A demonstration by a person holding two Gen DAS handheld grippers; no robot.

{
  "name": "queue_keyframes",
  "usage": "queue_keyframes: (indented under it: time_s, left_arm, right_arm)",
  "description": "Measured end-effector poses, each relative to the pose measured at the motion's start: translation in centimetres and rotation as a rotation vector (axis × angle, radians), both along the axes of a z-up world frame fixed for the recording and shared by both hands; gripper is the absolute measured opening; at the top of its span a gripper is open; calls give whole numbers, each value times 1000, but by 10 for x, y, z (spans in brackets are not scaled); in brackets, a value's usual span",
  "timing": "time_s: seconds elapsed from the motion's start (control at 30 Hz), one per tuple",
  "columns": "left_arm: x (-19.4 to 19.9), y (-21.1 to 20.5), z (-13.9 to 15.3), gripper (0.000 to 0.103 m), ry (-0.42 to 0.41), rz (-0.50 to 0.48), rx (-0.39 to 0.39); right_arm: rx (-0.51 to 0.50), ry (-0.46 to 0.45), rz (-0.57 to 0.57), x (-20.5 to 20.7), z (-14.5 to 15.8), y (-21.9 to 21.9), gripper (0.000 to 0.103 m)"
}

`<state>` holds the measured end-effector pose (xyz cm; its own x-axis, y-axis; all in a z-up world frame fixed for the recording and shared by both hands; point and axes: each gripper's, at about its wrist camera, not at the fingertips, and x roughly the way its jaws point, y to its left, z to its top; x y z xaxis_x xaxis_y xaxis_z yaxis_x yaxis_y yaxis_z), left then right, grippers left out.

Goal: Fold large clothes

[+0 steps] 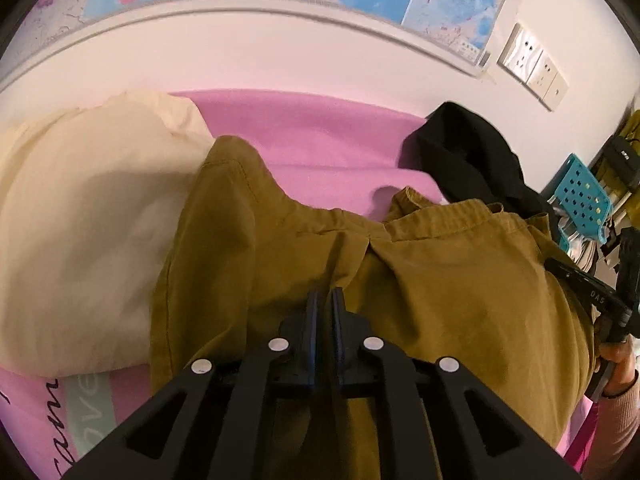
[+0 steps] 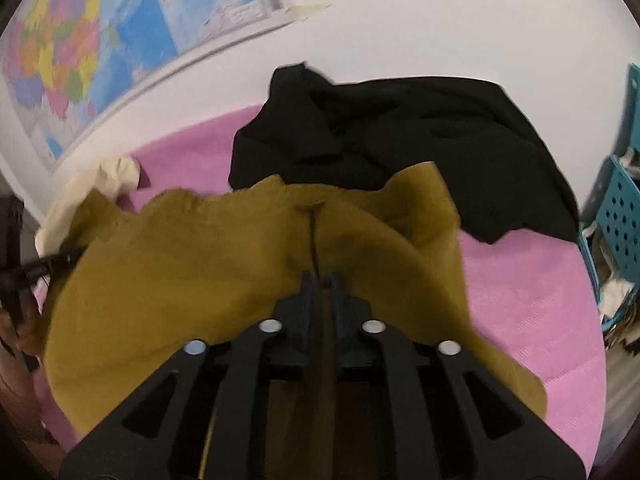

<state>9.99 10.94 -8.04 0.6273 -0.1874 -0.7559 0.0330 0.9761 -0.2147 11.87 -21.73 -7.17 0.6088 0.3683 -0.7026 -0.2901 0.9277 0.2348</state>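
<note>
A pink bed sheet [image 1: 332,140] is largely hidden under mustard-brown trousers [image 1: 440,280] spread across the middle, with a cream garment [image 1: 80,220] at nine o'clock and a black garment [image 2: 400,140] at twelve to two o'clock, its far folds hard to make out. The left gripper [image 1: 325,300] points steeply down, clenched on a ridge of the trousers, and the right gripper [image 2: 320,284] likewise pinches a fold beside the fly. The right-wrist view is blurred; a wall map [image 2: 80,40] is cut off at ten o'clock.
</note>
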Motion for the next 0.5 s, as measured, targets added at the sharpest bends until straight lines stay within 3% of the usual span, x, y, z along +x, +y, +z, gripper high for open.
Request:
queue_keyframes:
  time_s: [0.07,0.13,0.2,0.33,0.5]
  left_arm:
    - [-6,-3,7,23,-31,5,35]
    - [-14,-7,13,27,-87,-26,67]
    - [-23,-11,18,30,-116,-30,87]
    - [-36,-21,25,37,-161,-41,128]
    - [-46,-30,26,38,-183,-60,159]
  right_arm:
    - [10,-21,-16,-7,9,-7,25]
    - [45,-72,-7,-22,24,-12,31]
    - [71,-126,3,-40,39,-14,46]
    - [97,-176,95,-65,53,2,46]
    - [74,-171,192,-73,48,35,46]
